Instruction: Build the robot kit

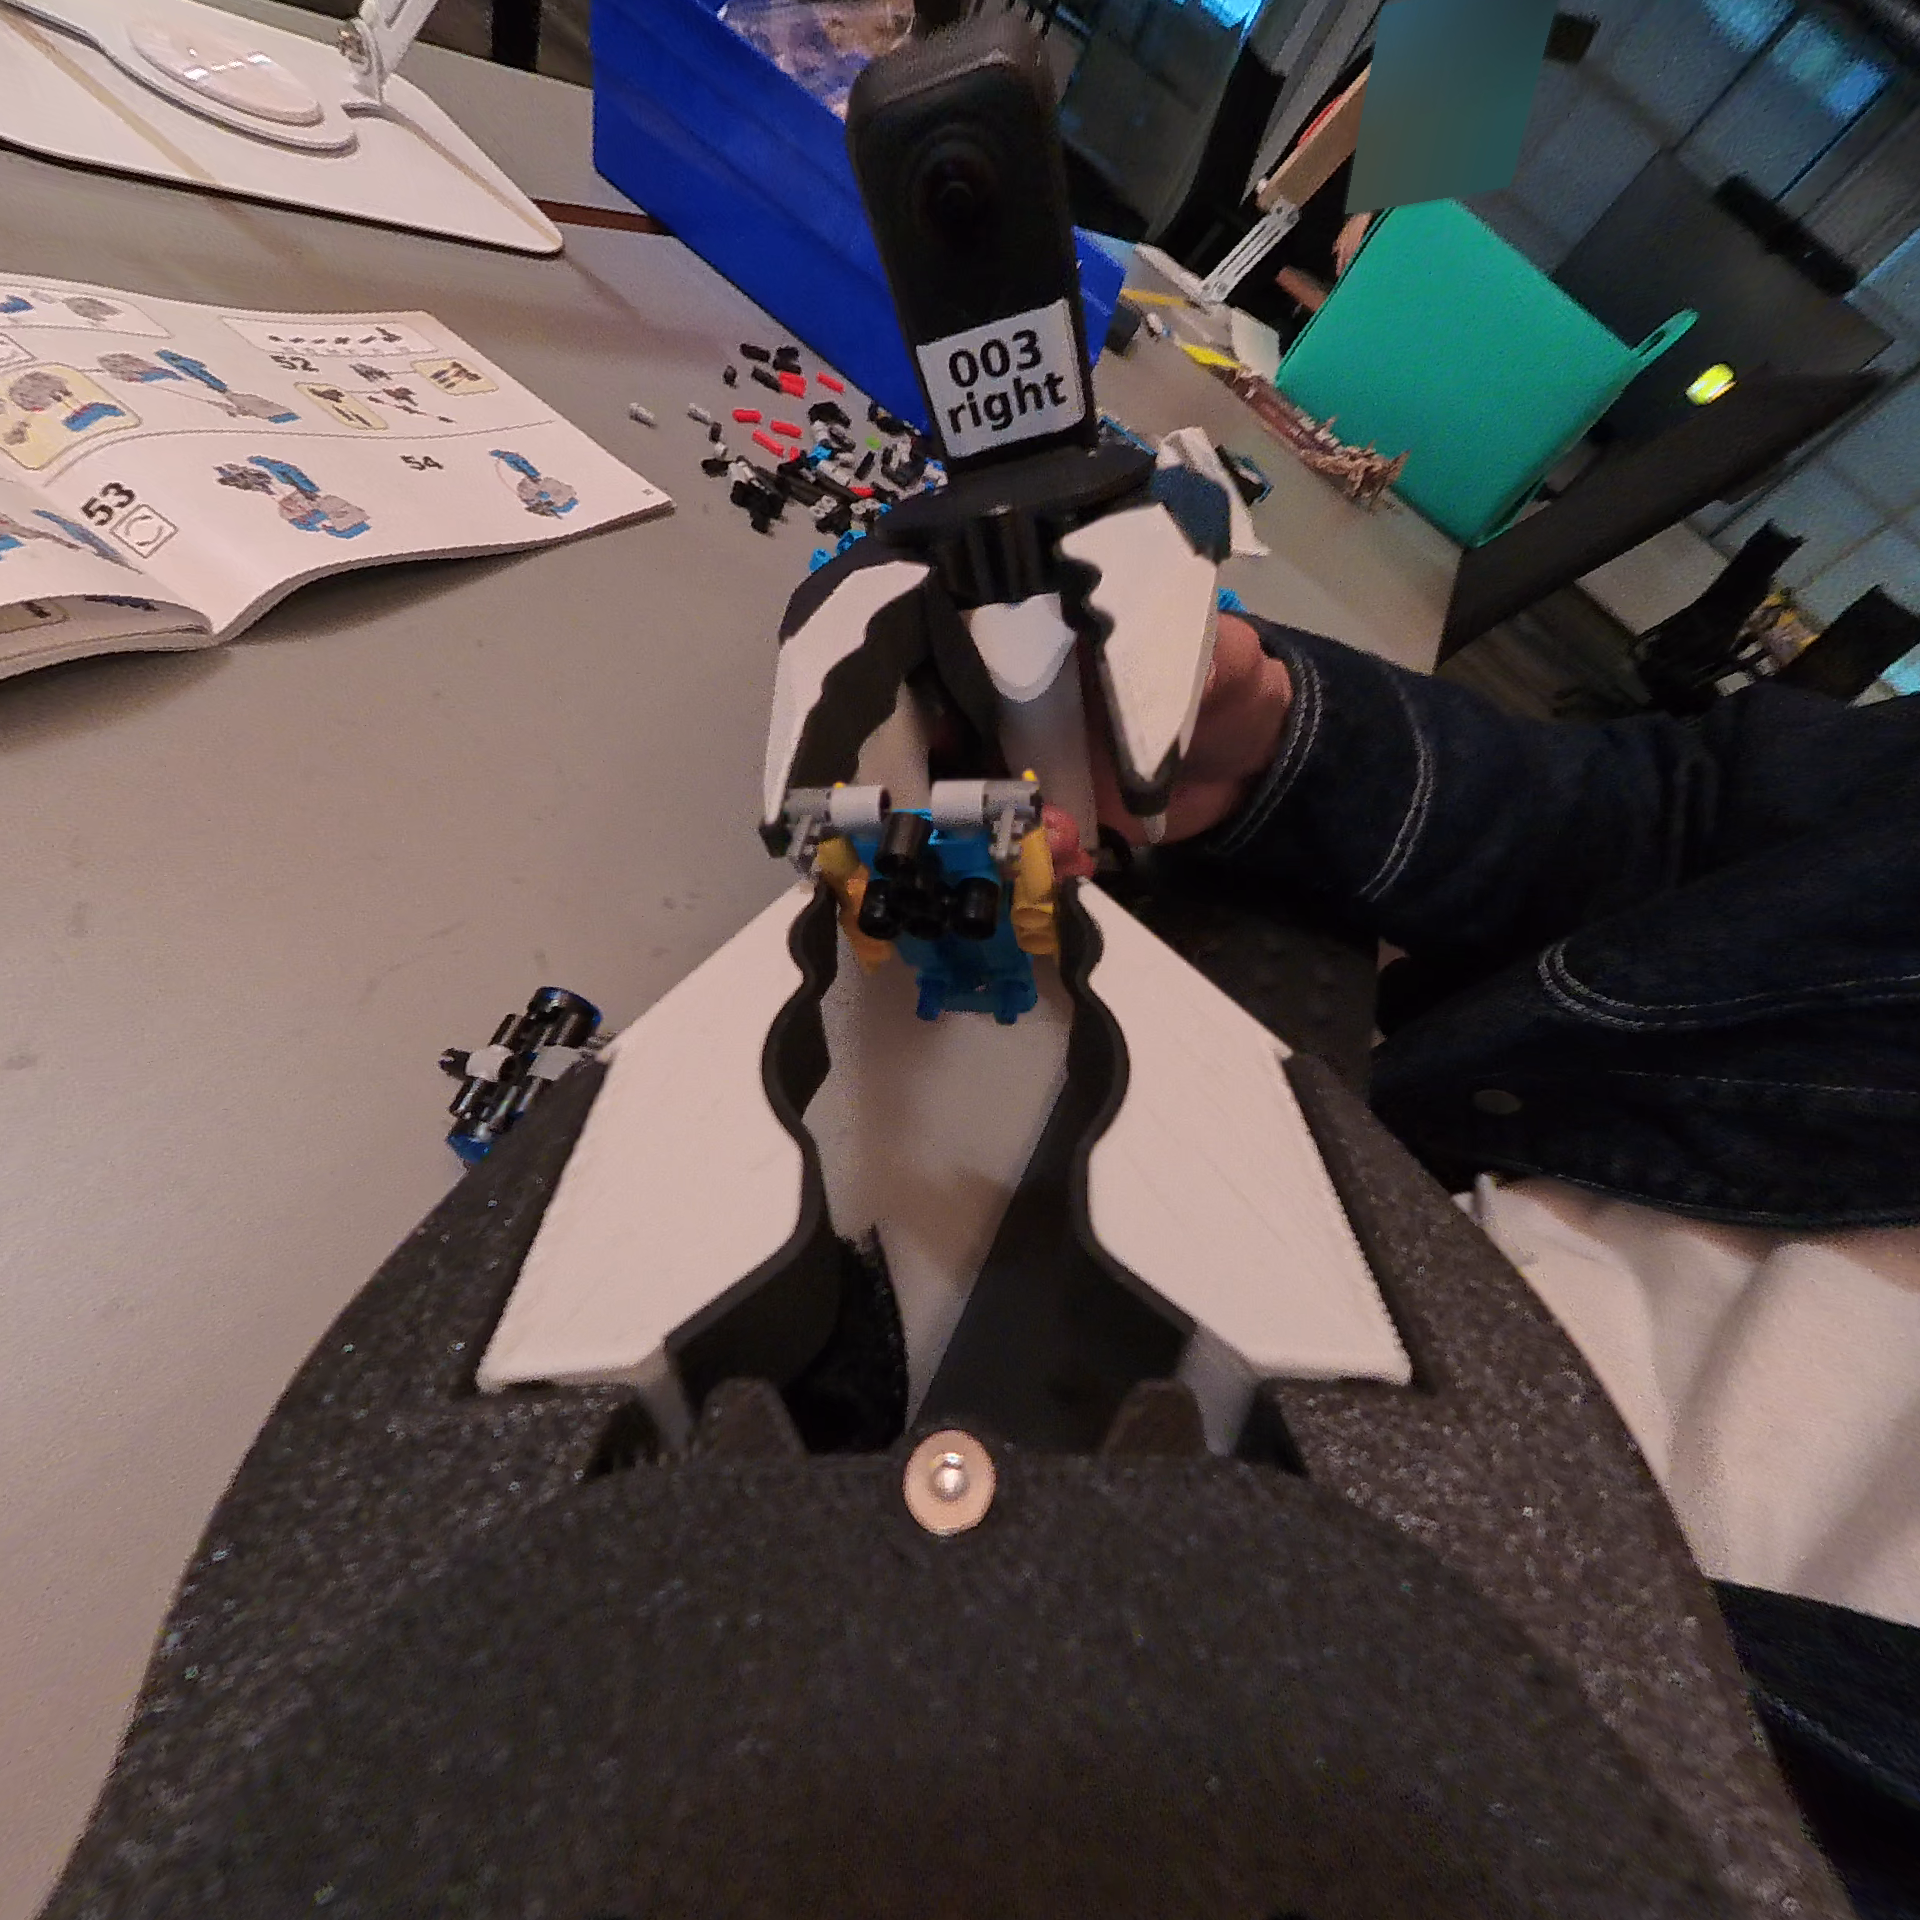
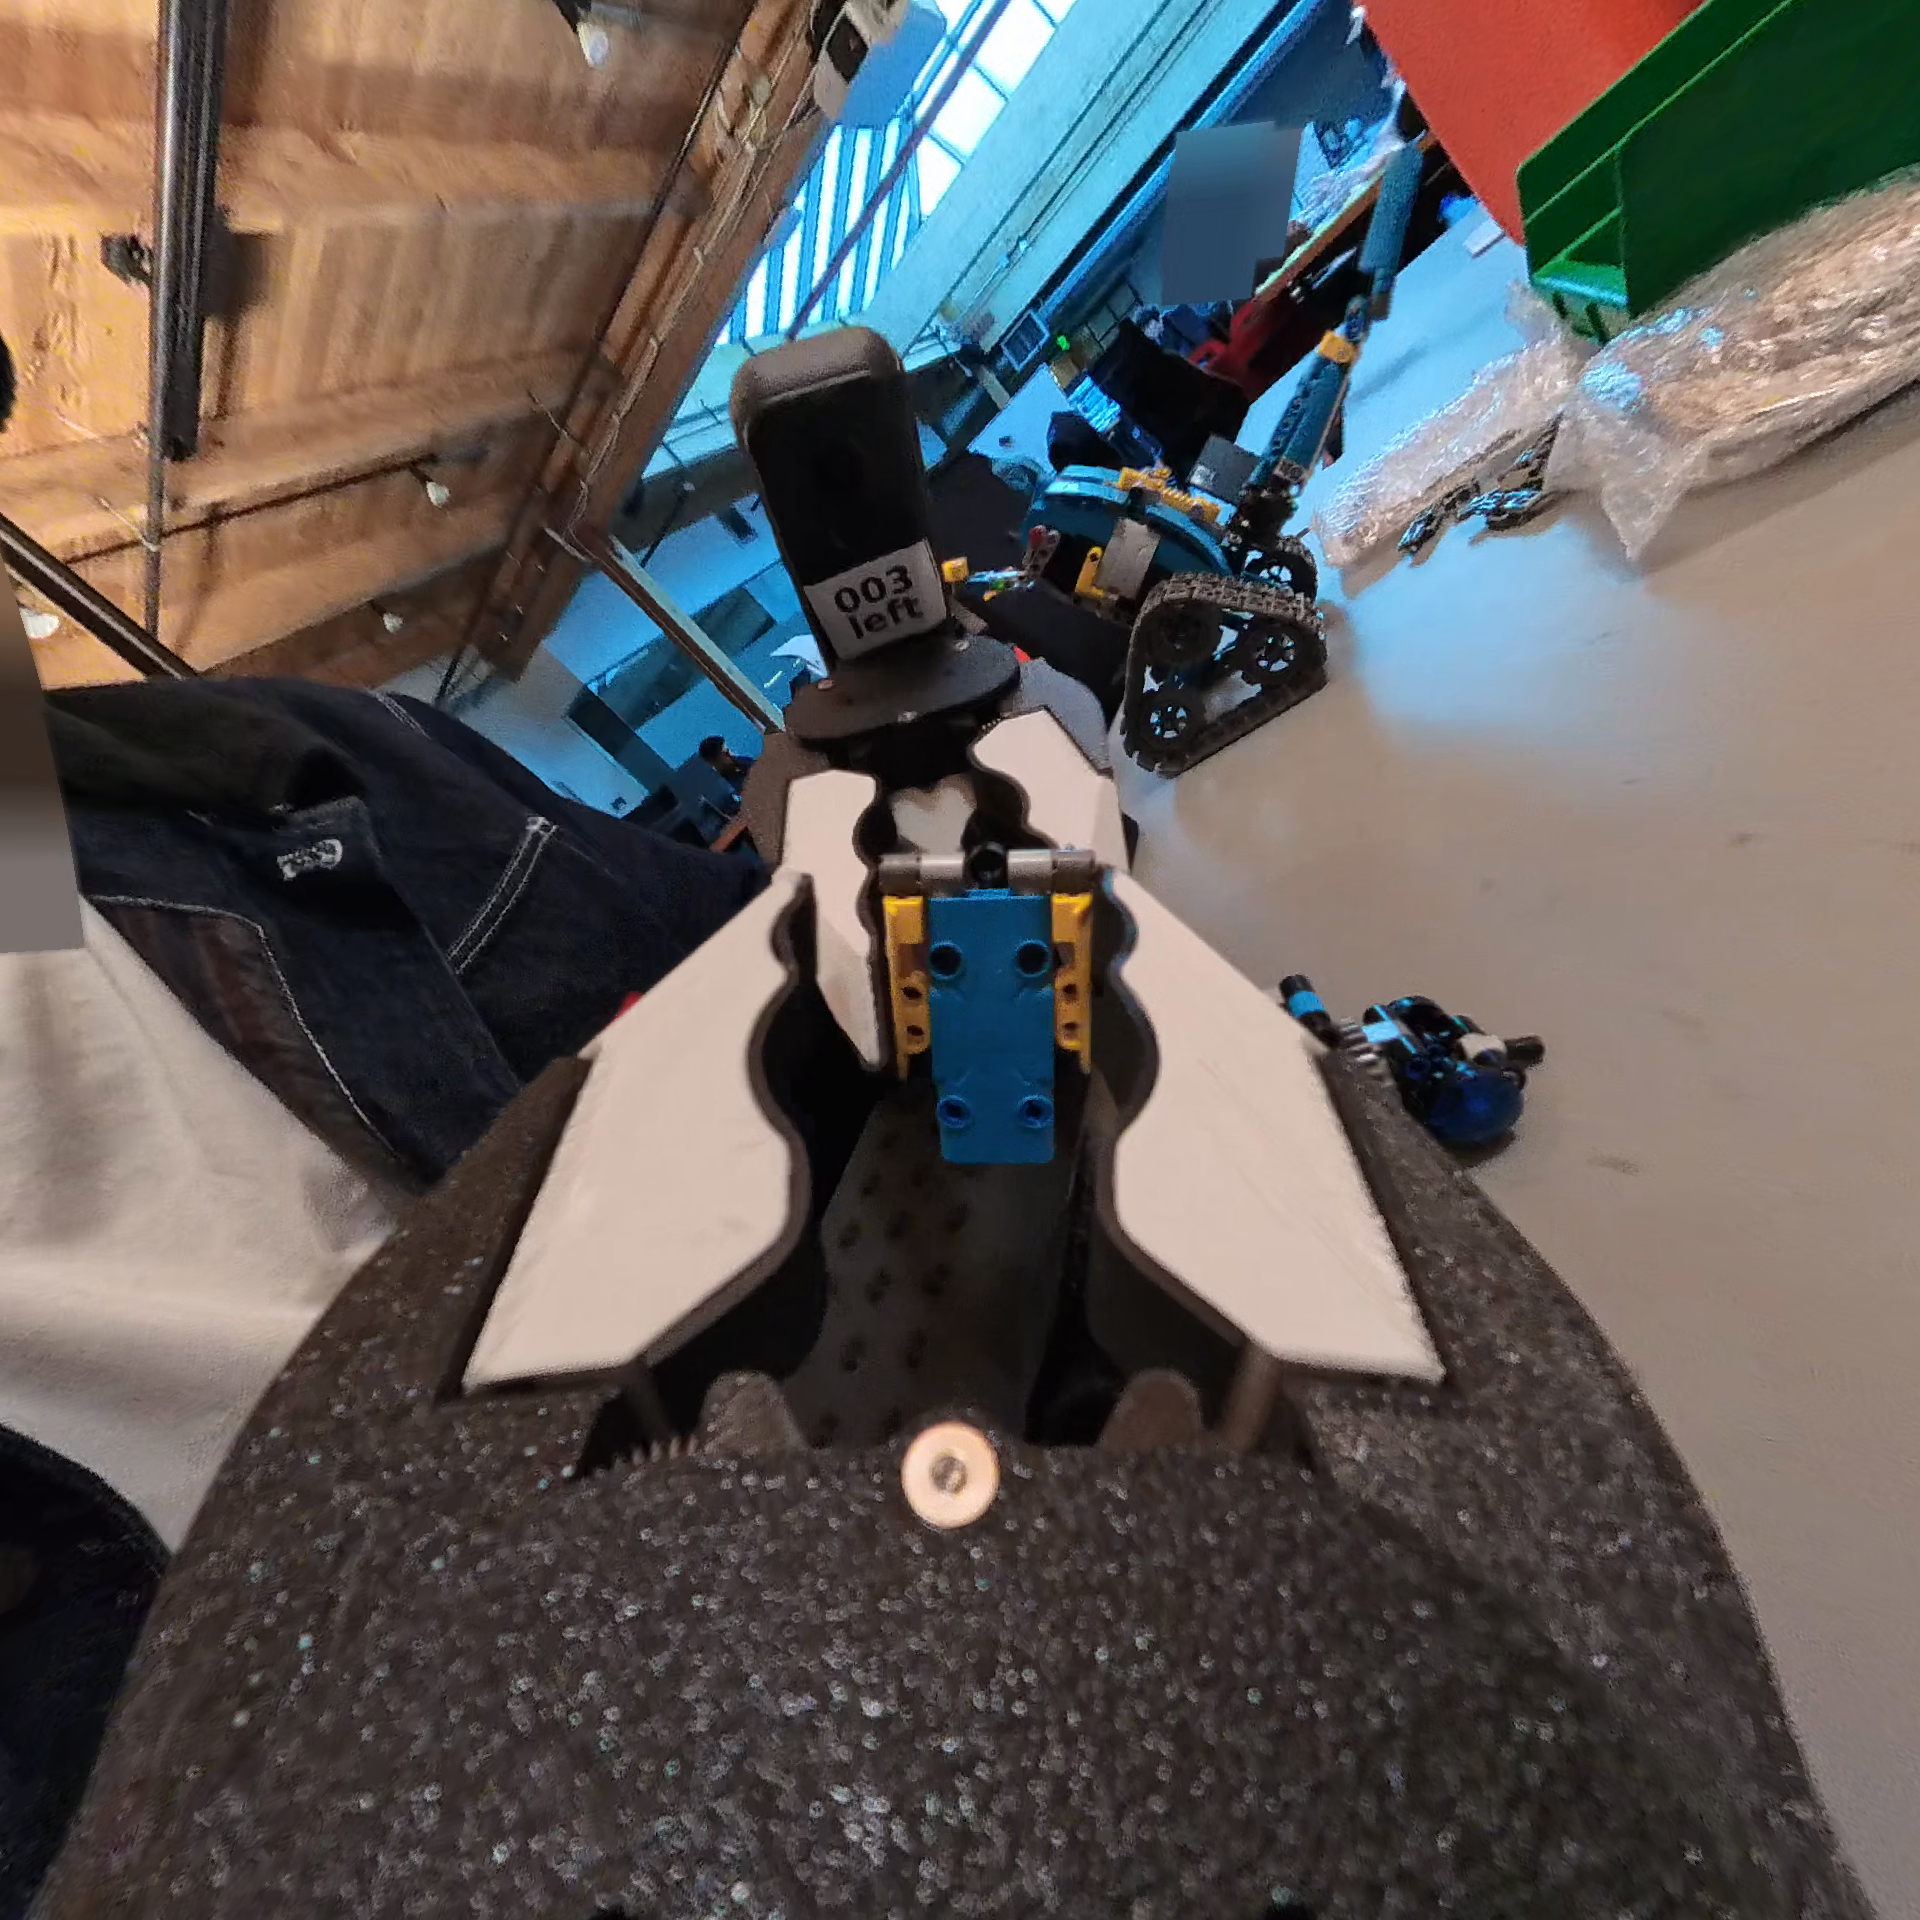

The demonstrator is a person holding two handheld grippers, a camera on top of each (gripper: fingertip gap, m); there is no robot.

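Grey table (image 1: 312,831) carries an open instruction booklet (image 1: 260,468) at 10 o'clock and a blue bin (image 1: 727,177) at 12, with a loose parts pile (image 1: 810,447) just in front of it, likely kept within reach. Both tools meet tip to tip over the table: left gripper (image 1: 940,925) and right gripper (image 2: 987,966) each clamp the blue-yellow brick assembly (image 2: 992,1039) from opposite ends, apparently to brace it. Small black-blue subassembly (image 1: 520,1070) lies at 9 o'clock on the table, apart.
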